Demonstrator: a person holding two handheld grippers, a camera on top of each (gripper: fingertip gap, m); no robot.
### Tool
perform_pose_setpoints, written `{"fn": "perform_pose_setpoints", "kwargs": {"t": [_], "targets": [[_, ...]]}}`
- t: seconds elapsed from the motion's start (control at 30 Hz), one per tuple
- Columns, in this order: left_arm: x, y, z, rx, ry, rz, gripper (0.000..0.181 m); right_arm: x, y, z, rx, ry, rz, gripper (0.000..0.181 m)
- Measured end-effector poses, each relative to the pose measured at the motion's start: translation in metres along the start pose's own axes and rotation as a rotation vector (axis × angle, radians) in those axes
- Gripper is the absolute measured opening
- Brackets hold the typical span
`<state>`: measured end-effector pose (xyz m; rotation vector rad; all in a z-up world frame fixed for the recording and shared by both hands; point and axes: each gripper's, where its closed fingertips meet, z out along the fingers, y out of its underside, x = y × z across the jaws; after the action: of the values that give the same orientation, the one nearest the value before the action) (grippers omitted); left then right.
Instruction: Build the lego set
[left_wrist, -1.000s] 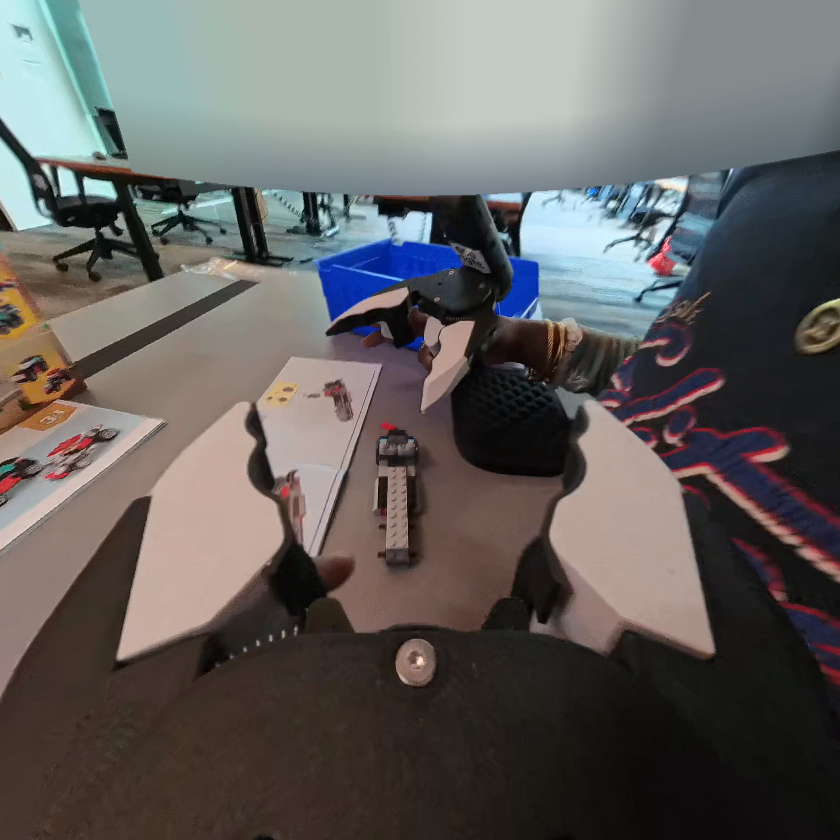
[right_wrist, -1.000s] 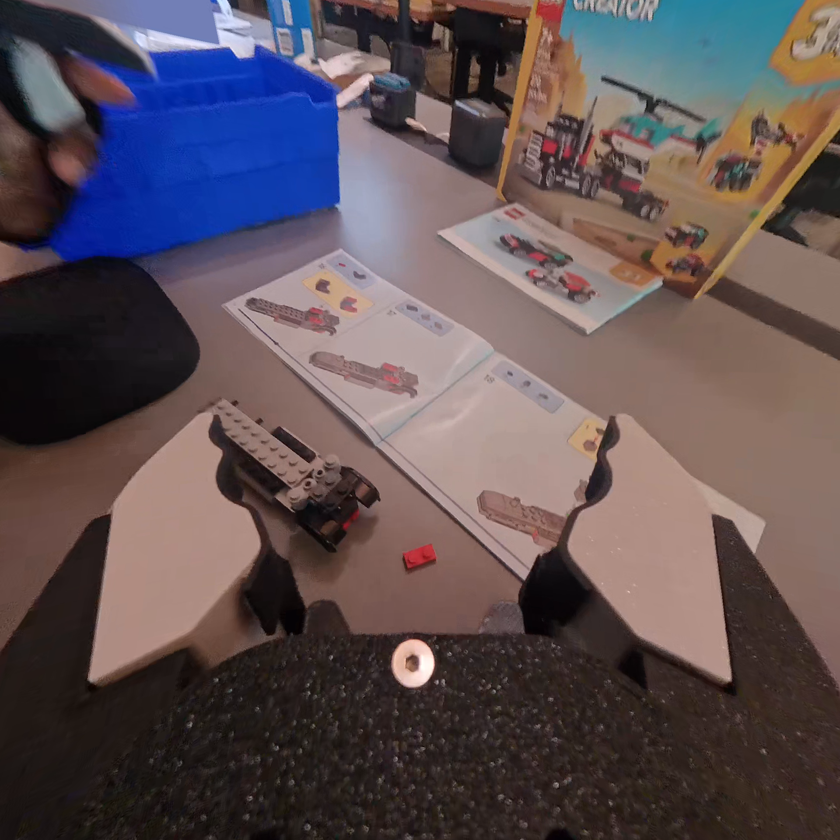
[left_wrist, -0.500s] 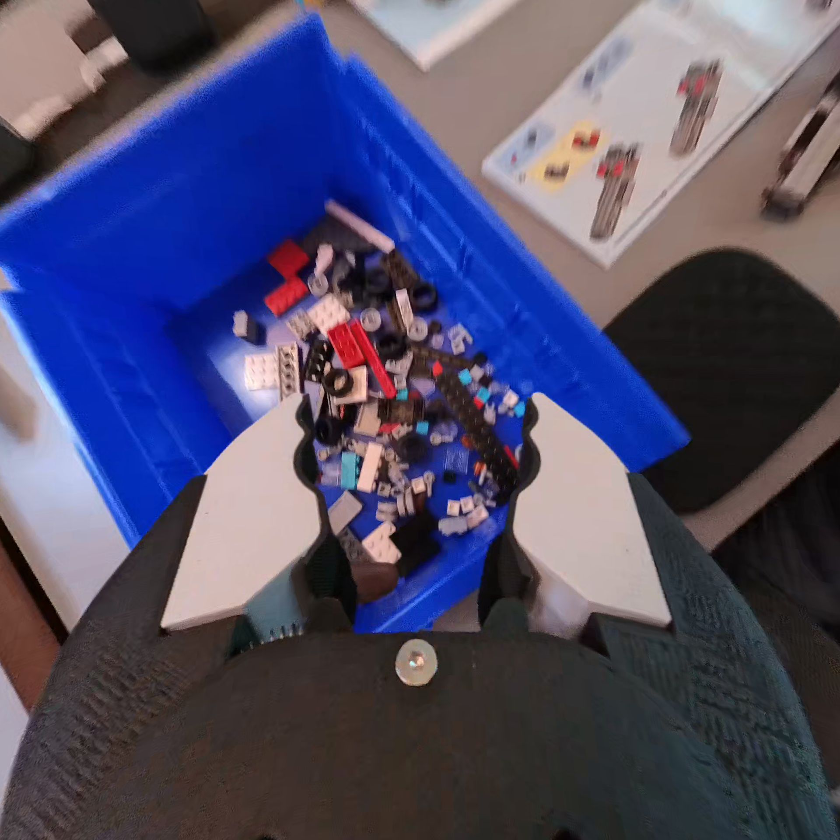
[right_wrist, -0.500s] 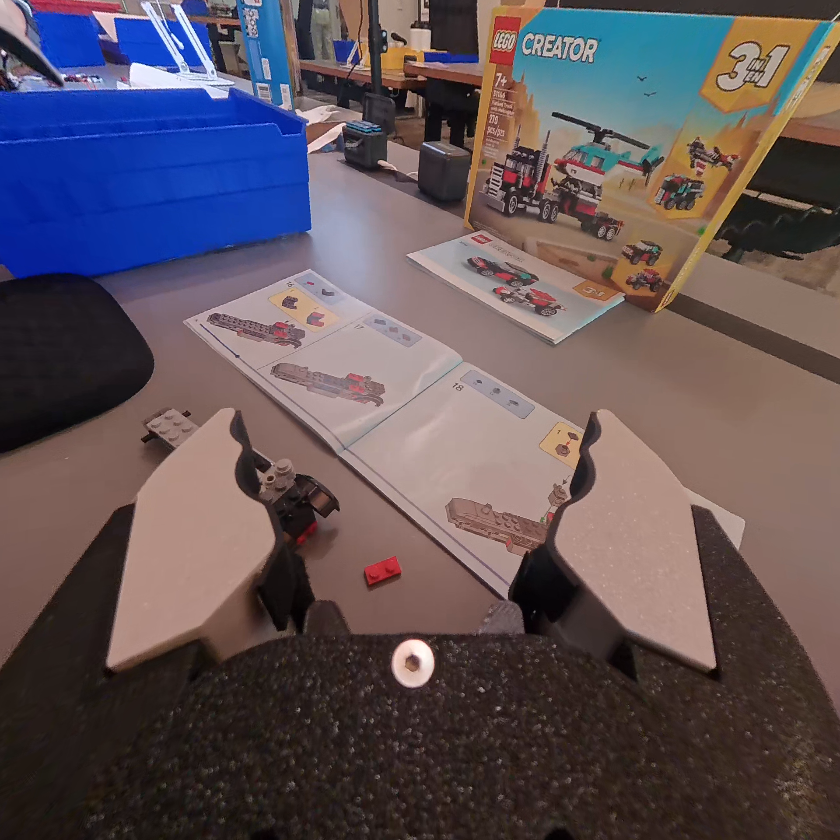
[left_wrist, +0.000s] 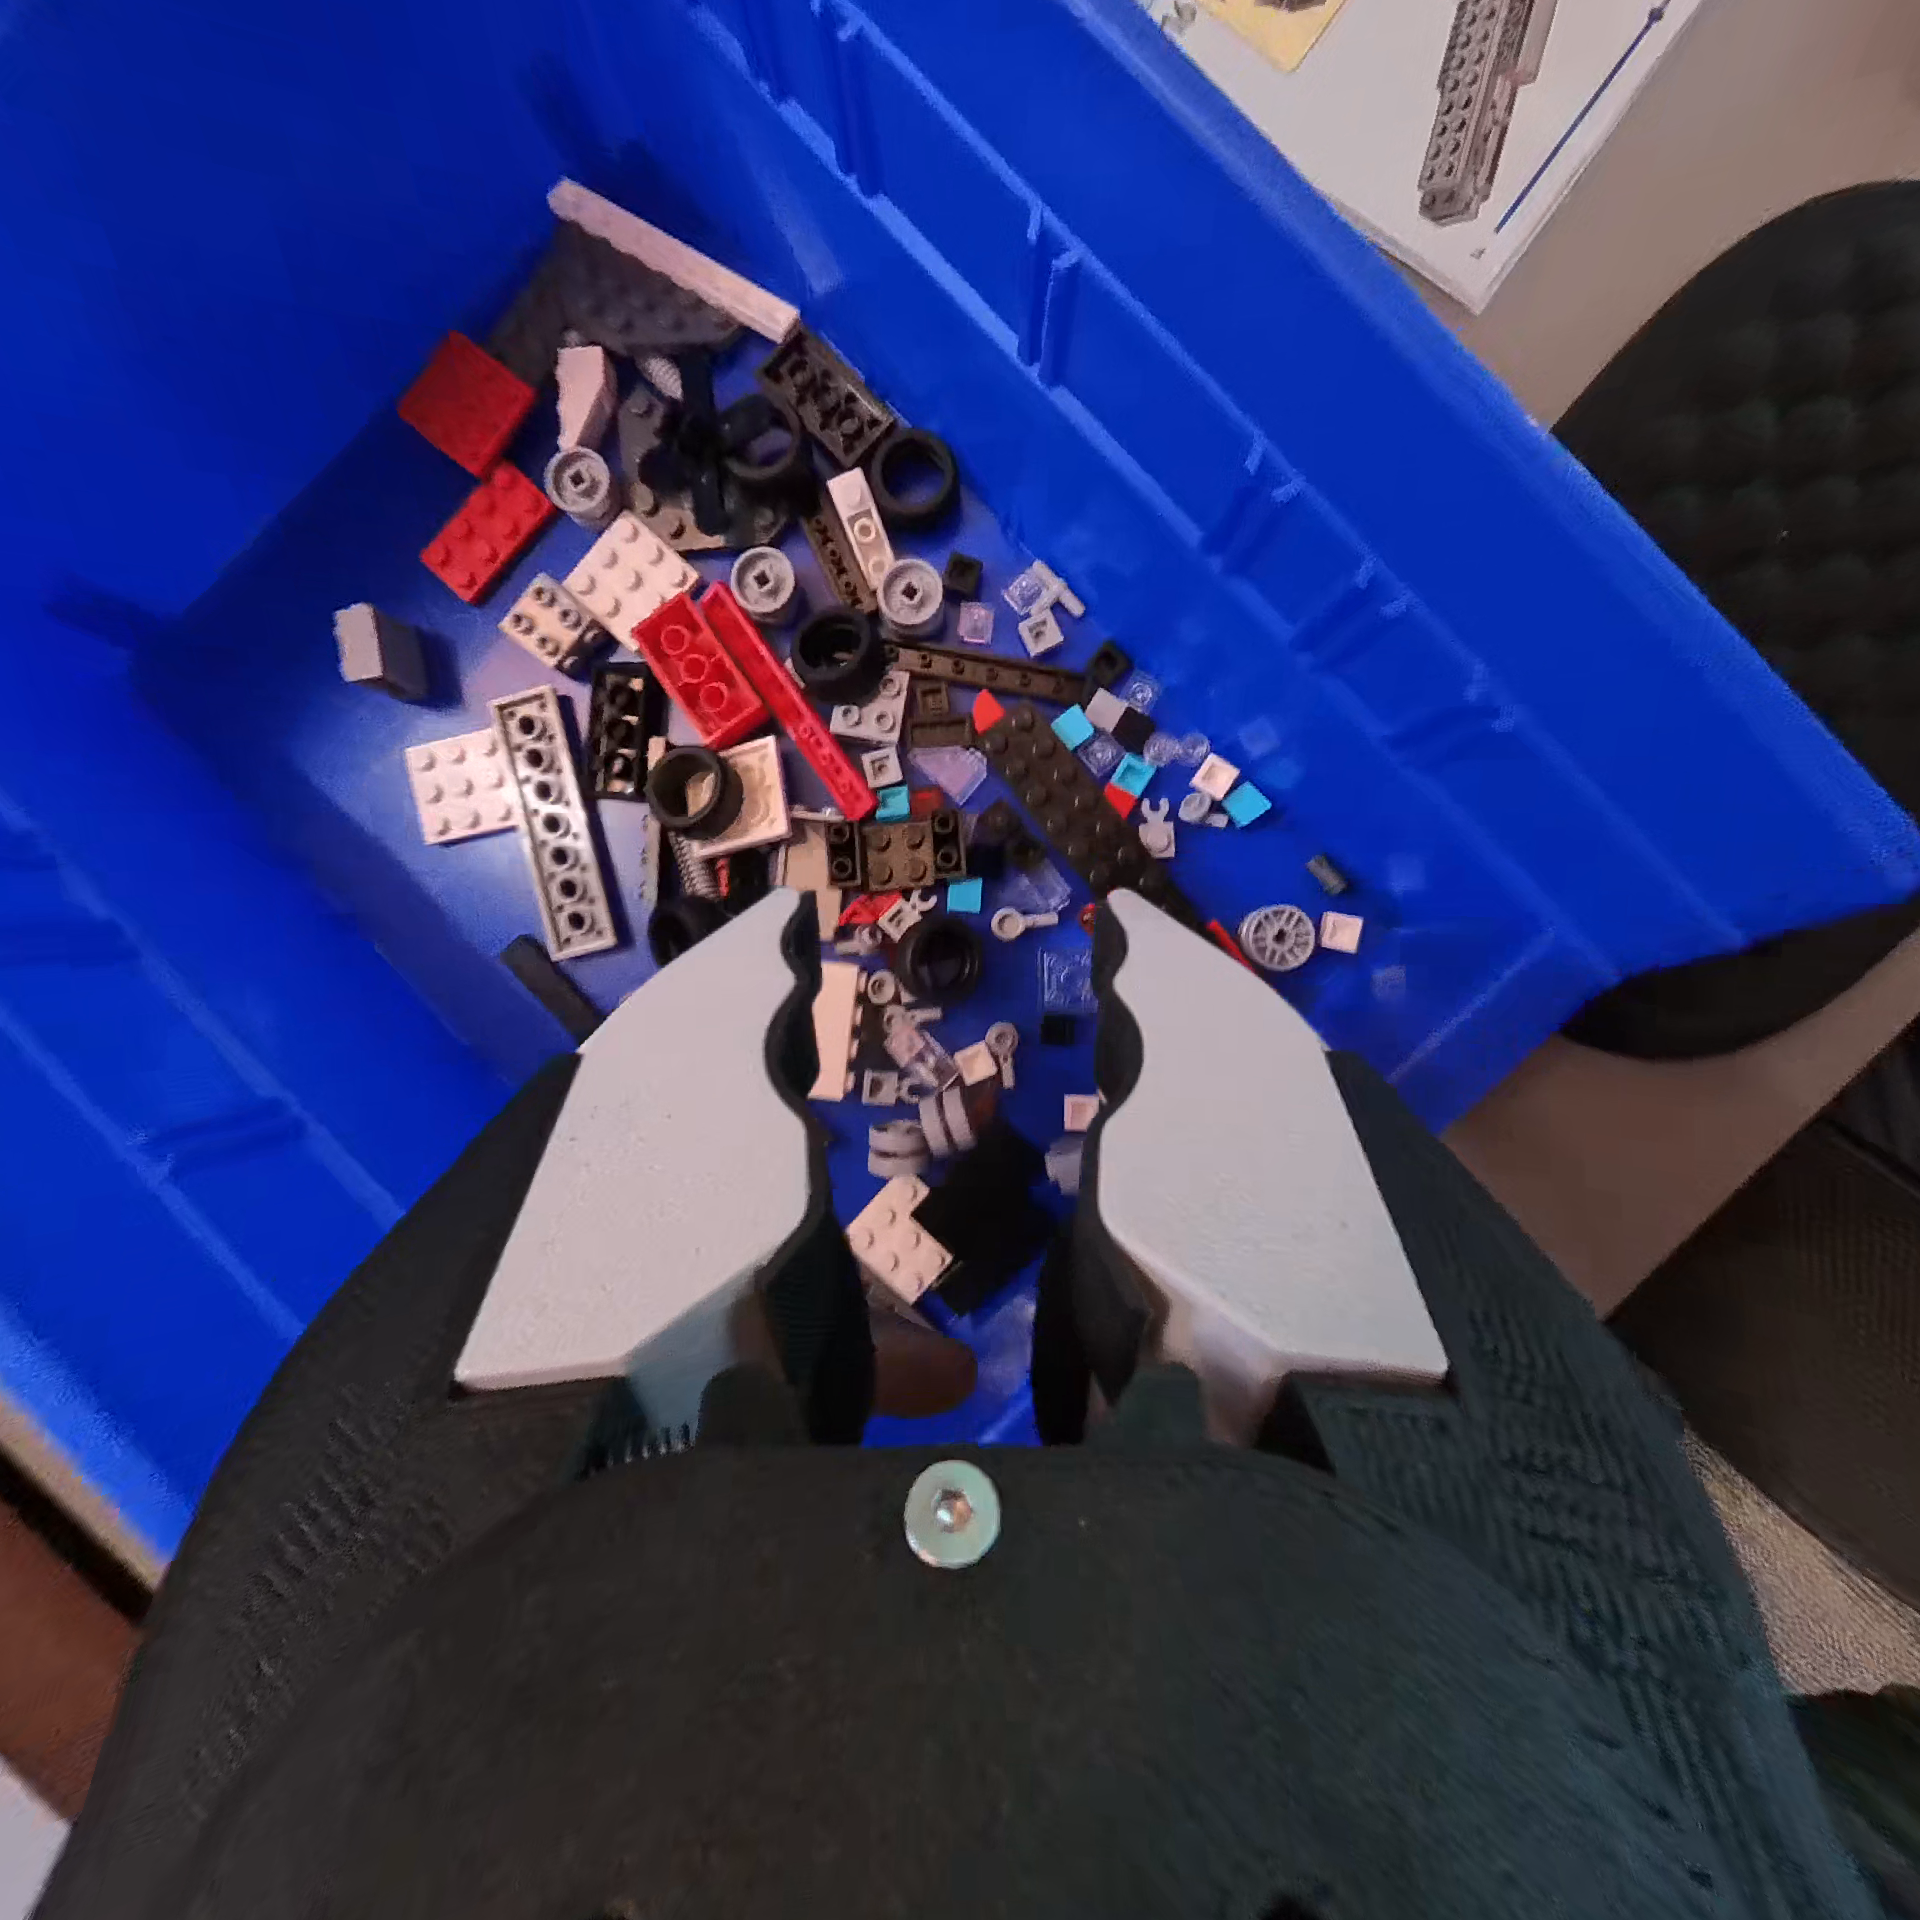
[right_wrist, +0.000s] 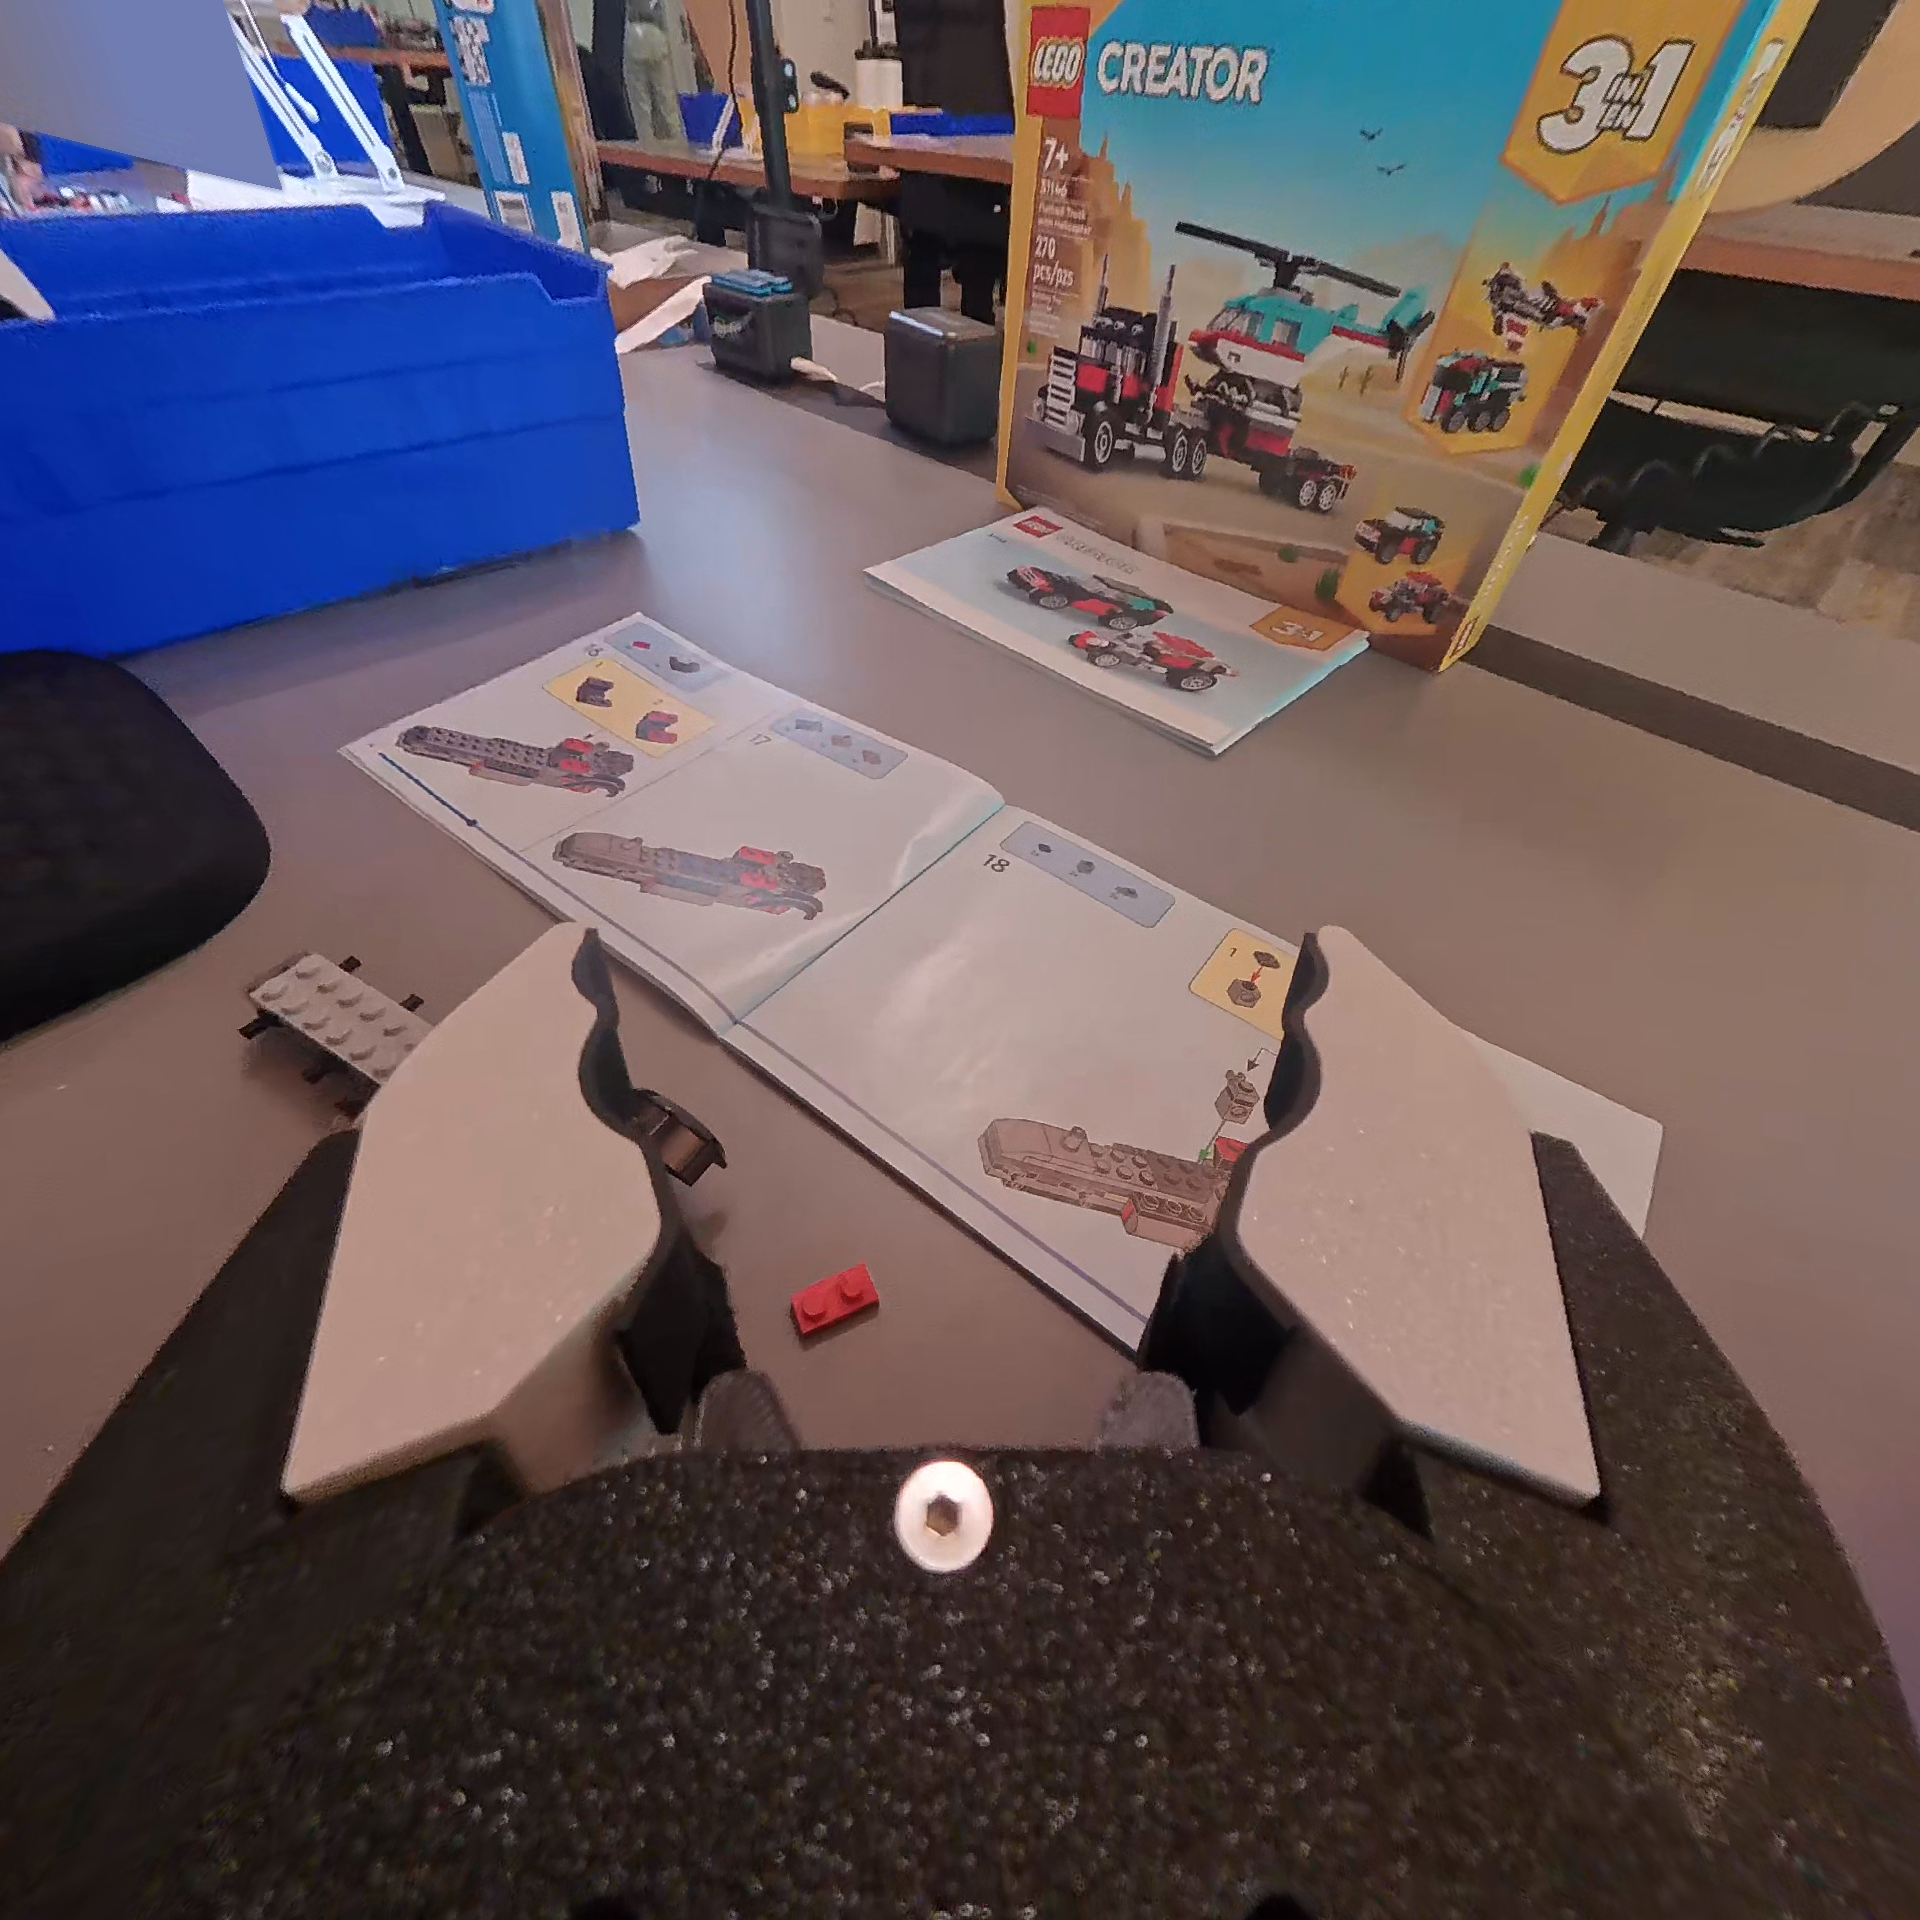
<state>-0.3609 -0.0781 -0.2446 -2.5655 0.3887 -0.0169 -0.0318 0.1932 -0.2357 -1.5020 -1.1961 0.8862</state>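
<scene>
The left gripper (left_wrist: 945, 925) hangs half open and empty over loose bricks (left_wrist: 790, 717) in the blue bin (left_wrist: 1195, 416), hunting the next piece, while the right gripper (right_wrist: 945, 966), wide and empty, waits above the truck (right_wrist: 343, 1013) and booklet (right_wrist: 831, 914) on the counter (right_wrist: 1558, 883).

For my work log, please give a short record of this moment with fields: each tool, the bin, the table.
left tool: open, above the blue bin, holds nothing
right tool: open, empty, low over the table
bin contents: loose pieces in red, grey, black, white
on table: open instruction booklet, red plate, part-built grey model, set box
</scene>
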Motion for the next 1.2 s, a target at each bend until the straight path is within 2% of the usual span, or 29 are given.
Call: {"fn": "perform_pose_setpoints", "kwargs": {"t": [0.1, 0.2, 0.4, 0.47, 0.6, 0.67, 0.77, 0.9, 0.97, 1.03, 1.13, 1.2], "targets": [[-0.001, -0.002, 0.019, -0.07, 0.002, -0.013, 0.05, -0.002, 0.003, 0.002, -0.02, 0.0, -0.021, 0.121], [-0.007, -0.003, 0.032, -0.098, 0.01, -0.103, 0.049, -0.002, 0.002, 0.001, -0.014, -0.001, -0.031, 0.121], [-0.012, 0.007, 0.043, -0.147, 0.009, -0.217, 0.047, -0.003, -0.001, -0.001, 0.012, -0.017, -0.021, 0.119], [-0.009, 0.013, 0.048, -0.176, 0.028, -0.222, 0.035, -0.004, -0.001, -0.002, 0.017, -0.021, -0.025, 0.119], [-0.013, 0.009, 0.041, -0.12, -0.011, -0.242, 0.034, -0.006, -0.003, -0.003, 0.03, -0.033, -0.034, 0.118], [-0.017, -0.003, 0.027, -0.017, -0.05, -0.252, 0.034, -0.008, -0.005, -0.004, 0.039, -0.041, -0.043, 0.115], [-0.008, -0.043, -0.006, 0.26, -0.048, -0.213, 0.033, -0.013, -0.01, -0.005, 0.039, -0.061, -0.067, 0.112], [0.028, -0.103, -0.052, 0.584, 0.038, -0.149, 0.033, -0.031, -0.029, -0.005, 0.002, -0.143, -0.137, 0.104], [0.056, -0.13, -0.065, 0.683, 0.096, -0.075, 0.033, -0.054, -0.046, -0.005, -0.026, -0.271, -0.174, 0.093], [0.086, -0.15, -0.063, 0.693, 0.148, -0.005, 0.033, -0.084, -0.067, -0.007, -0.032, -0.433, -0.217, 0.08], [0.132, -0.167, -0.031, 0.563, 0.195, 0.121, 0.034, -0.13, -0.095, -0.011, -0.006, -0.634, -0.303, 0.059], [0.164, -0.173, -0.007, 0.475, 0.244, 0.199, 0.034, -0.154, -0.1, -0.009, -0.026, -0.727, -0.349, 0.051]]}}
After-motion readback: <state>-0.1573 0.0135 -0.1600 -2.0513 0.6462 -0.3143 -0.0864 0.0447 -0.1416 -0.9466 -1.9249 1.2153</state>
